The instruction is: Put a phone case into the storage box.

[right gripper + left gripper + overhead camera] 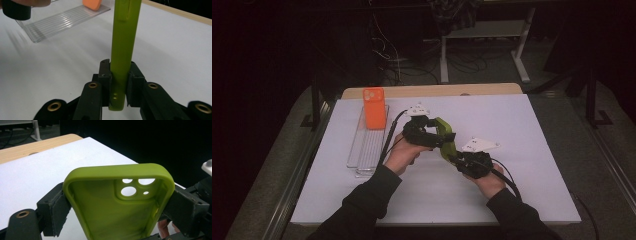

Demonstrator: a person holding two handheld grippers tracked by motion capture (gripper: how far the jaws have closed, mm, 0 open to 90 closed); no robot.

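A green phone case [446, 137] is held above the white table between both grippers. My left gripper [440, 133] spans the case's width near its camera-hole end, and its pads [58, 206] press on both side walls; the hollow inside of the case [100, 205] faces the camera. My right gripper [457, 159] is shut on the thin lower end of the case [123, 37], which rises edge-on from between its jaws [119, 75].
An orange phone case [374, 107] rests on the far end of a clear ribbed tray [367, 150] at the table's left. A white sheet [512, 150] covers the table, with a wooden edge [432, 91] at the back. The floor beyond holds desk legs and cables.
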